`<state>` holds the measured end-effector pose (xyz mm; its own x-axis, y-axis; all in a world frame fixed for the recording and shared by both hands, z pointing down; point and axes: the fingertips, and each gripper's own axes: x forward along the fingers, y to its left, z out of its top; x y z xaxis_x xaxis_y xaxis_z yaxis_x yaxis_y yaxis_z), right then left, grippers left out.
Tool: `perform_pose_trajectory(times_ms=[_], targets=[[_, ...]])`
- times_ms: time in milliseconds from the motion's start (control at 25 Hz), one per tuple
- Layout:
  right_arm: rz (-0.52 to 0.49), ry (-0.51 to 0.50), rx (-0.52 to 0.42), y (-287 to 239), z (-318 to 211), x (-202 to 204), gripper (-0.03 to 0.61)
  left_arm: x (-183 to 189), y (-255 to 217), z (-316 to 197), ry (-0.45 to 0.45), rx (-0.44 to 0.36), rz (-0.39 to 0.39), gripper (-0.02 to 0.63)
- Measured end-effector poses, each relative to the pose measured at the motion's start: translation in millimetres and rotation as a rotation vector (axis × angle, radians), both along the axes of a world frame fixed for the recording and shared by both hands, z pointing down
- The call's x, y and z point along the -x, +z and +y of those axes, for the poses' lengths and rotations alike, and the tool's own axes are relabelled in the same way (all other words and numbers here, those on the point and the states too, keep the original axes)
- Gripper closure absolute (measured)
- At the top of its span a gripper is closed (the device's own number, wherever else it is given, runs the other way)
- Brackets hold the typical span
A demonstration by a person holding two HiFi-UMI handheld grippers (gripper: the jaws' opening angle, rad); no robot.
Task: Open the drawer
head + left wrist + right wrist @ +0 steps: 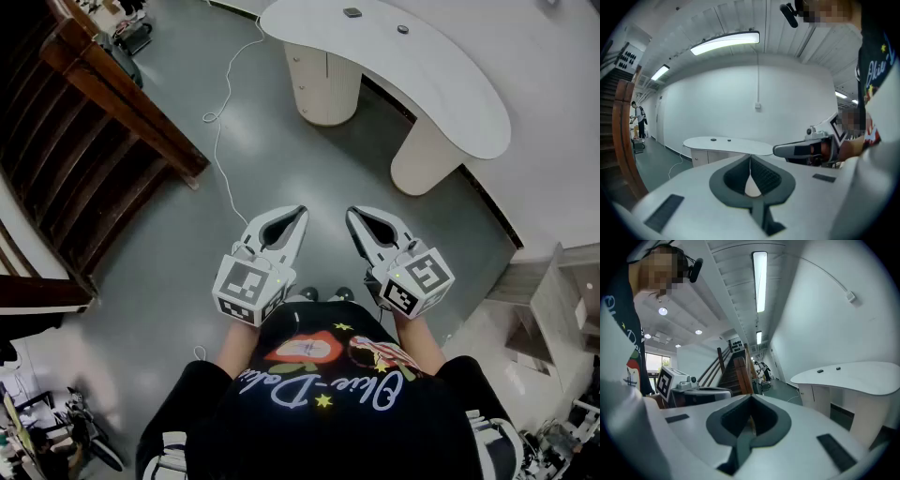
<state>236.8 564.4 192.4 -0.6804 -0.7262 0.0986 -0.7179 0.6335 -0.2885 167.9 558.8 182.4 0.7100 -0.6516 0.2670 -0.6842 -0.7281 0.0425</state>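
Well to the left of the white desk with its curved, bean-shaped top [450, 94] climbs a dark brown wooden staircase [84, 122]. A thin white cable [223, 141] trails over the smooth grey floor [169, 281] from the desk's left end towards the person.

Nearer than the desk, at waist height, the white plastic left gripper [296, 216] has its jaws pressed together with nothing between them. Just beside it, the matching right gripper [355, 216] is likewise closed and empty. Both point roughly level towards the desk and are well apart from it.

No drawer front can be made out for certain. The likeliest place is the rounded cream pedestal [323, 89] under the desk's left end, where the right gripper view shows panel seams, so the task looks not yet begun.

Several things could go wrong from here:
- The cable lies between the person and the pedestal, so a foot could catch it on the walk up.
- Jaws that reach the front closed could only bump it, since they must part first to take a handle or edge.
- A seam mistaken for a drawer could turn out to be a door, and a pull there would slip off the rounded face.
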Motion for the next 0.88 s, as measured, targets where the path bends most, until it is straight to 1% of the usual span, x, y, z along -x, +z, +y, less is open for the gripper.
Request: perform_pose_trajectory(times_ms=[320, 440, 680, 800, 880], targets=[[0.001, -0.006, 0.003, 0, 1, -6, 0.58, -5, -1, 3, -0.009, -0.011, 0.011, 0.607], [0.003, -0.031, -0.02, 1, 1, -9, 0.58, -11, 2, 4, -0.024, -0.012, 0.001, 0.607], [-0.059, -0.084, -0.031, -1, 1, -8, 0.58, -10, 0, 7, -0.074, -0.014, -0.007, 0.607], [-0.059, -0.122, -0.032, 0, 2, -8, 0.58, -9, 1, 9, -0.112, -0.007, -0.013, 0.607], [-0.039, -0.141, -0.039, 5, 3, -6, 0.58, -8, 4, 12, -0.126, -0.002, -0.032, 0.607]])
